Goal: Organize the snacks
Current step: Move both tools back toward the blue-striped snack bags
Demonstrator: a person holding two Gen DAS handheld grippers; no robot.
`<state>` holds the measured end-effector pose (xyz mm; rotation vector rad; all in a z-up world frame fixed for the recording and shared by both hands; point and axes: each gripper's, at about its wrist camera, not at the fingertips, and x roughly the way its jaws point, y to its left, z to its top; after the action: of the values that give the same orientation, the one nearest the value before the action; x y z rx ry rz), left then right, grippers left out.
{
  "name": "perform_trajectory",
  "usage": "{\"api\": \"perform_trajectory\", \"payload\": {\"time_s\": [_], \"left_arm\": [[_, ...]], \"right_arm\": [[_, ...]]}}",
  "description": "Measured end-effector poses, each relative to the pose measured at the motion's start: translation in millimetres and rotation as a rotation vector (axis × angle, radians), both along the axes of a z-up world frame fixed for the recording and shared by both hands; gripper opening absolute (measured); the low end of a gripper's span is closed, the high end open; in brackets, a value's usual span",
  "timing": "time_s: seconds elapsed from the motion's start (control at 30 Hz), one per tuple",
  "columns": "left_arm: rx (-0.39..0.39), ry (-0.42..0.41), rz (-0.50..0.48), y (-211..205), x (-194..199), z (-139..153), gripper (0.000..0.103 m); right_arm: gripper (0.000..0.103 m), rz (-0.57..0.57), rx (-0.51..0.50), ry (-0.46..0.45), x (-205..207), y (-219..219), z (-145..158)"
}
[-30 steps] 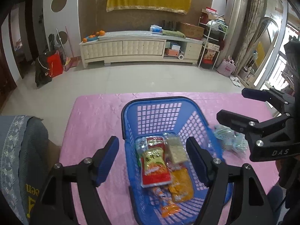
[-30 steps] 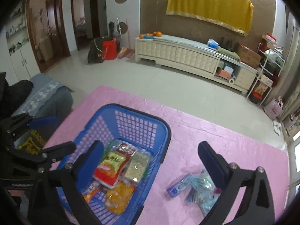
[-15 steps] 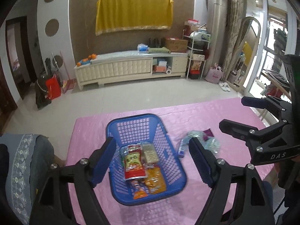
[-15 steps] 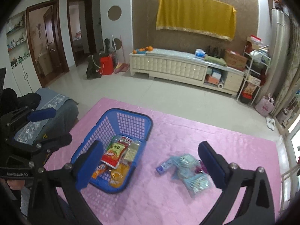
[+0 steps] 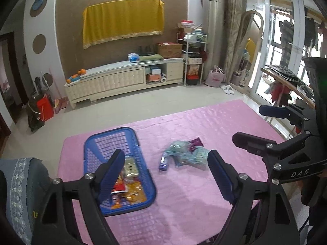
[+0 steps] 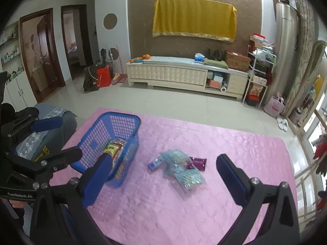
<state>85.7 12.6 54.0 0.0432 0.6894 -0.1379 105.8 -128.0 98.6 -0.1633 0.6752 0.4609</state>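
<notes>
On the pink quilted surface (image 6: 204, 208), a loose heap of pale blue snack packets (image 6: 181, 169) lies well apart from the blue plastic basket (image 5: 90, 153), with a small blue-and-purple packet (image 6: 153, 164) at its left edge and a dark purple sachet (image 6: 198, 162) touching its right side. The basket already carries a red-and-green snack bag (image 6: 114, 149), a pale cracker pack (image 5: 130, 168) and orange packets (image 5: 136, 194). Both tools hang above the surface, holding nothing: the left gripper (image 5: 166, 172) has its fingers spread wide, and the right gripper (image 6: 163, 179) is likewise released. The heaped packets look light, thin and crinkly, probably slippery film; a pinch across a flat middle or a sealed end would likely hold best, one packet at a time, since overlapping ones may slide off together. The small blue-and-purple packet lies free at the edge, easiest to reach. Nothing stands between heap and basket. The basket's raised wall needs clearing on delivery, and it looks light enough to shift if bumped.
</notes>
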Motion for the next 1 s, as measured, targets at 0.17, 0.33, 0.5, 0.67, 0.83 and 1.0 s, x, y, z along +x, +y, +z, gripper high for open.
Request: {"api": "perform_trajectory", "payload": {"time_s": [0.17, 0.33, 0.5, 0.67, 0.83, 1.0], "left_arm": [[0.006, 0.012, -0.044, -29, 11, -11, 0.082], [0.001, 0.026, -0.079, -53, 25, -25, 0.082], [0.016, 0.070, -0.112, -73, 48, -50, 0.082], [0.035, 0.123, -0.131, -88, 72, -79, 0.082], [0.034, 0.202, -0.173, -98, 97, -113, 0.082], [0.073, 0.260, -0.213, -116, 117, -142, 0.082]], "right_arm": [[0.102, -0.036, 0.014, 0.039, 7, -31, -13], [0.102, -0.074, -0.021, 0.047, 14, -56, -29], [0.102, -0.104, -0.001, 0.075, 24, -81, -47], [0.102, -0.142, 0.012, 0.114, 36, -99, -75], [0.102, -0.189, 0.037, 0.160, 55, -119, -107], [0.103, -0.228, 0.055, 0.218, 73, -132, -142]]}}
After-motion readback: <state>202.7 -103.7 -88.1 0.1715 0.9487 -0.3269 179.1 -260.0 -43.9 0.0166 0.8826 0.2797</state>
